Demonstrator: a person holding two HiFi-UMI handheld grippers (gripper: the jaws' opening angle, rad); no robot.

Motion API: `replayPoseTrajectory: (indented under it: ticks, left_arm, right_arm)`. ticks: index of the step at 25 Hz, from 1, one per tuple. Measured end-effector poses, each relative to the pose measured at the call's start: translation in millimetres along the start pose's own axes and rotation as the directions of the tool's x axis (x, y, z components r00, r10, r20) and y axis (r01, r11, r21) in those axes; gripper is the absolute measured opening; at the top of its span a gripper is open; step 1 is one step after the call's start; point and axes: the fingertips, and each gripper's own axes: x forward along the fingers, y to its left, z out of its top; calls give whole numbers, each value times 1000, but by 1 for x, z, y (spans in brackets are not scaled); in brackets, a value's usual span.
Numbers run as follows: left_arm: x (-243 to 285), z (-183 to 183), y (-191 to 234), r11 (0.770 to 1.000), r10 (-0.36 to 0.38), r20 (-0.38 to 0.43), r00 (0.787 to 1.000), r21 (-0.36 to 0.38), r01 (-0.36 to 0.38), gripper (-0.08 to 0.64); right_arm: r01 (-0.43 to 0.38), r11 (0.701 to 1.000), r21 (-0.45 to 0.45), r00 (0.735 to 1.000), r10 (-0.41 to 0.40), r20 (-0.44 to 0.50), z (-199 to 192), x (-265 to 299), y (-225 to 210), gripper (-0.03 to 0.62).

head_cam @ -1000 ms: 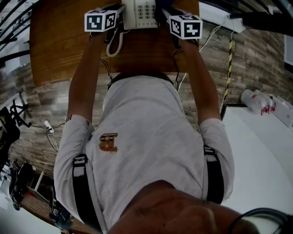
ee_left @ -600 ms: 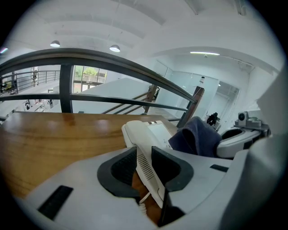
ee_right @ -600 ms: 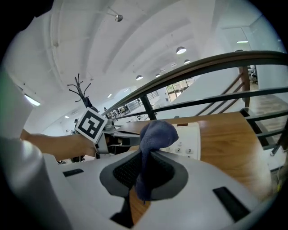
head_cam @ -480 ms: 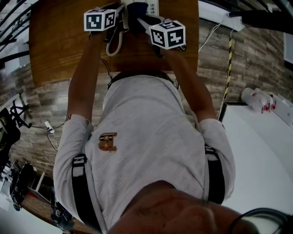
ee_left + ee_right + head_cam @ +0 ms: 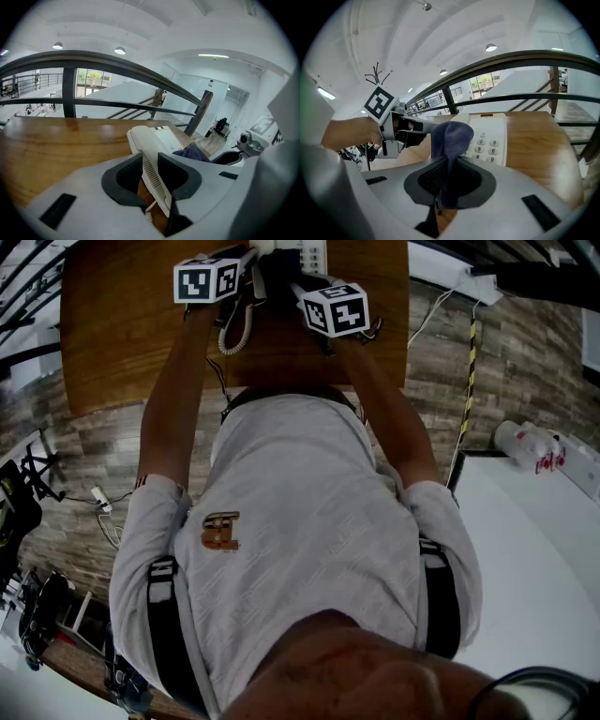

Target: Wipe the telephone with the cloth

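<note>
Left gripper view showed the fingers (image 5: 123, 180) of the left gripper (image 5: 150, 160) clenched on the near left edge of the telephone (image 5: 157, 140), on a white ribbed part that looked to be the handset, pinning it to the wooden bench (image 5: 56, 140); the coiled cord (image 5: 234, 334) hung just near of that grip; in the right gripper view the fingers (image 5: 474, 180) of the right gripper (image 5: 450, 164) were closed on the dark blue cloth (image 5: 451, 136), whose bunched free end stood up beyond them and lay on the telephone just left of the keypad (image 5: 485, 145), close beside the left gripper; the telephone sat at the far middle of the bench, before a dark railing (image 5: 140, 70); the head view, cut off at its far edge, showed little of it. The wiping step seemed under way, with the keypad and the right side apparently yet to be covered; the next move would call for drawing the cloth rightward across the buttons under light pressure, while the left fingers steadied the body so that it neither slid nor let the handset lift.
</note>
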Motion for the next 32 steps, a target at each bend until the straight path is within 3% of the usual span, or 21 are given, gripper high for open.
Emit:
replayPoseTrajectory:
  ticks: [6,19,28,32]
  left_arm:
    - [0,-2,-1,1000,-11,2,1000,-4,11,104]
    - [1,-3,-1,1000,3,0,1000,6,-3,104]
    - [-6,-1,-2,998,39,-21,999,50,-38,104]
    - [-20,14,-9,994,59,30,998,88,-62,104]
  right_arm:
    - [91,996,-12,995,-91,-43,-18,-9,-37,60]
    - [216,976,31,976,-215,-34,-31,-57,-101,60]
    - [179,984,25,980,-180,81,8,-85,-86,60]
    - [128,992,-4,976,-125,179,42,-96,-69,60]
